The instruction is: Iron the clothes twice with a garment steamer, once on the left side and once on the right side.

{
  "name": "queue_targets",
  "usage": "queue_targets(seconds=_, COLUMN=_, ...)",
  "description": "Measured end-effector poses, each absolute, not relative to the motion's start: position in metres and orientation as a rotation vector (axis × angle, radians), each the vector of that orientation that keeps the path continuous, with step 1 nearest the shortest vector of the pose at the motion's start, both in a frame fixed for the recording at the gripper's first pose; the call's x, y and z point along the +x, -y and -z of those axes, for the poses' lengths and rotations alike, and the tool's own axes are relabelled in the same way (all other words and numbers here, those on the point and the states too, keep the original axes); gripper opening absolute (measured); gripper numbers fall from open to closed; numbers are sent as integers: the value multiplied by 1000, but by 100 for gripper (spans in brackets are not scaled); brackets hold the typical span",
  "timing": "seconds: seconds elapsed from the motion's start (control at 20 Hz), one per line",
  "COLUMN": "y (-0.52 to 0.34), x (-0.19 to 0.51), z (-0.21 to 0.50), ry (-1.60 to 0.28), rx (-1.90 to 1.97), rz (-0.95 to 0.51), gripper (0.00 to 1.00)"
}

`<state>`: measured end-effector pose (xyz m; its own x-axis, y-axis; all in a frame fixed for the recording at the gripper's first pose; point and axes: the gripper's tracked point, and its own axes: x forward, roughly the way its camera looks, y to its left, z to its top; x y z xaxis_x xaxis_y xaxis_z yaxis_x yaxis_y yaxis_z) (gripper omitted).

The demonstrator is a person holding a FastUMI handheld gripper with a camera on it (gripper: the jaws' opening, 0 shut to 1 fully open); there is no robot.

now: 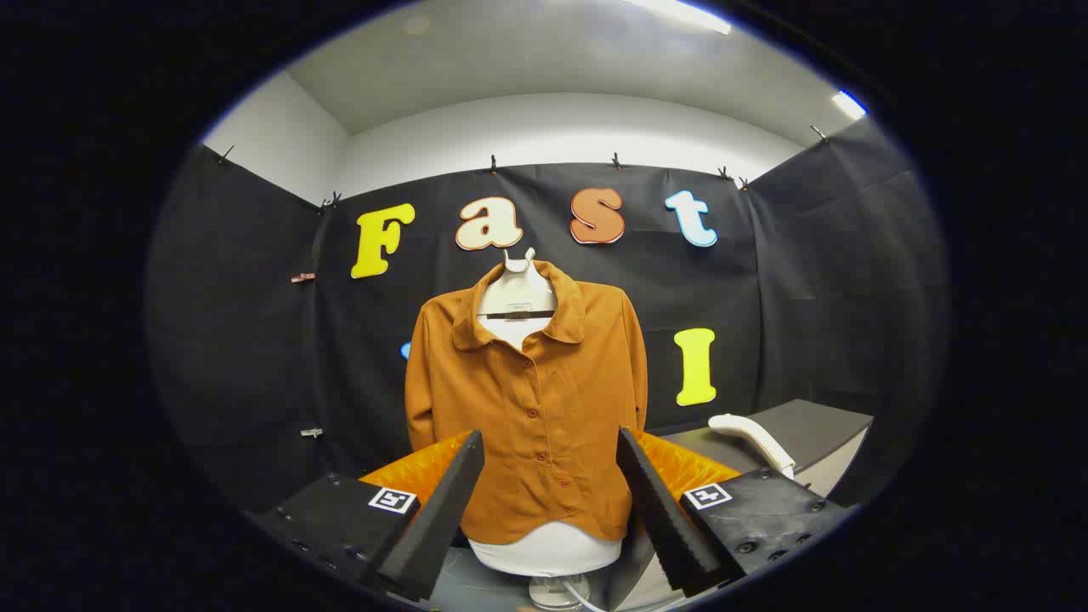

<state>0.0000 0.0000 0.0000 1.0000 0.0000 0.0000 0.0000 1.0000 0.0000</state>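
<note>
Shirt (531, 416) on mannequin (544, 551), steamer (752, 438) right, hand-held gripper (551, 450) open

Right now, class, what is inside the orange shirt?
A white mannequin torso fills the orange shirt: neck and lower edge show, its middle is covered. The open gripper holds nothing.

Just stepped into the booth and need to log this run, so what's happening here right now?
A hand-held pair of tongs is aimed at an orange-brown shirt buttoned up on a white mannequin torso. The tongs are open and hold nothing; the shirt stands beyond the fingers, framed in the gap between them. A white garment steamer lies on the dark table beside the shirt, untouched, so no steaming has begun on either side.
</note>
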Motion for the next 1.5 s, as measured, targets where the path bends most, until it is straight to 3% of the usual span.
queue_targets(seconds=1.1, y=-6, x=2, z=-6, ry=12, rx=-7, rz=6, gripper=98)
queue_targets(seconds=1.5, y=0, x=1, z=1, ry=-7, rx=-18, rz=89, gripper=98)
